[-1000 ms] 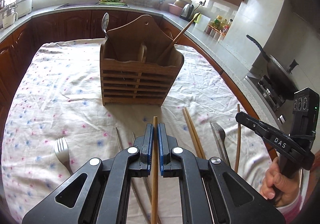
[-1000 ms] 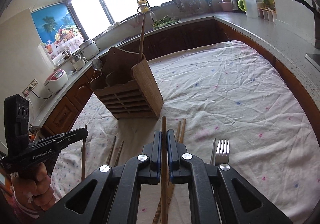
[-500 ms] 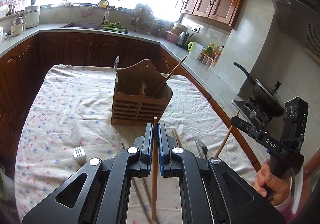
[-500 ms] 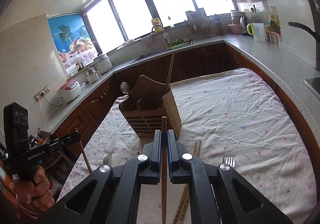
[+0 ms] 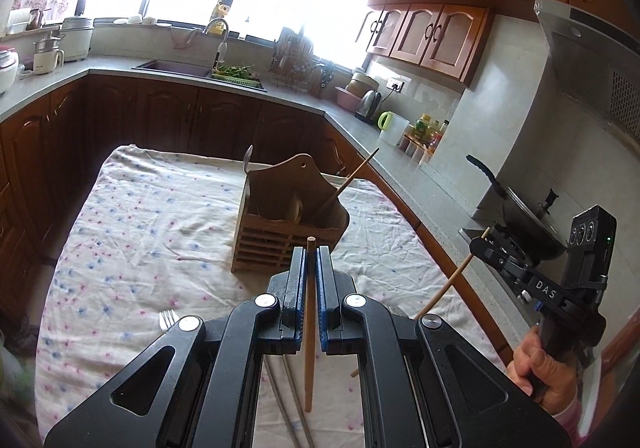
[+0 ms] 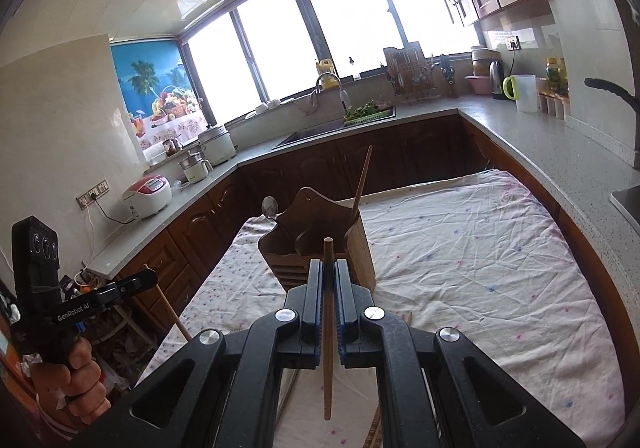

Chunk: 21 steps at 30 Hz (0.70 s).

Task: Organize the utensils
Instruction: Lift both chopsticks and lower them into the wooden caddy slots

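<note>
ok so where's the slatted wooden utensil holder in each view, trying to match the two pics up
Left wrist view: the slatted wooden utensil holder stands at centre, just beyond the tips of the left gripper, on the floral tablecloth.
Right wrist view: the holder stands at centre, partly behind the right gripper.
Shared landmark: the single wooden chopstick leaning out of the holder's right compartment.
</note>
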### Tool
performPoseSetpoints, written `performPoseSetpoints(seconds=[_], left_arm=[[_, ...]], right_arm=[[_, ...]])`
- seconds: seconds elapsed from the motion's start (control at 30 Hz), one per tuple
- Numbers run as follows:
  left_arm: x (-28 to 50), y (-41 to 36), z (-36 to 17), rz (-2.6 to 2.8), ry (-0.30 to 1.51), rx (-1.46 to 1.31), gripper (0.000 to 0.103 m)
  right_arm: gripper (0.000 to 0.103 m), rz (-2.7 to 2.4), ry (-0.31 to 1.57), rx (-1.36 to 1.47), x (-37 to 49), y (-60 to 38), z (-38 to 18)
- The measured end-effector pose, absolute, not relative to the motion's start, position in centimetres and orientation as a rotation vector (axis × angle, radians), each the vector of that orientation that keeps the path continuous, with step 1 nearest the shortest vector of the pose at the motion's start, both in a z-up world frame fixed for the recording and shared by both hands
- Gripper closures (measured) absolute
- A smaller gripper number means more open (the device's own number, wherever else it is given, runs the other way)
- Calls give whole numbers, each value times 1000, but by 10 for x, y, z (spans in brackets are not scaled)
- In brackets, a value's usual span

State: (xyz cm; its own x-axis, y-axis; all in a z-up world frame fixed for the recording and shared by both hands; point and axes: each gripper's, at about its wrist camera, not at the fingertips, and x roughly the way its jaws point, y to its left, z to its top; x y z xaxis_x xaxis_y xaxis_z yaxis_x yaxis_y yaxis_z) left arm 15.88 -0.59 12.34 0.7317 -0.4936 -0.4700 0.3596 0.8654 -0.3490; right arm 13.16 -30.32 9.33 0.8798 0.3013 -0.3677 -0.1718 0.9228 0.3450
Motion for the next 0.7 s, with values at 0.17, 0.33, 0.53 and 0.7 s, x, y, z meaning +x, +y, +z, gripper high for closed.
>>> performPoseSetpoints(seconds=[0.17,0.33,0.53,0.7], left_arm=[[161,-2,128,-465,563,-252,99],[169,0,138,-455,534,-254,99],[182,2,156,-441,475,-256,99],[201,4,175,-425,419,-257,99]], right_arm=[[98,250,422,309,136,-304,96],[98,254,406,305,144,-305,103],[98,259,373,305,160,-304,117],[98,255,321,289,177,-302,139]])
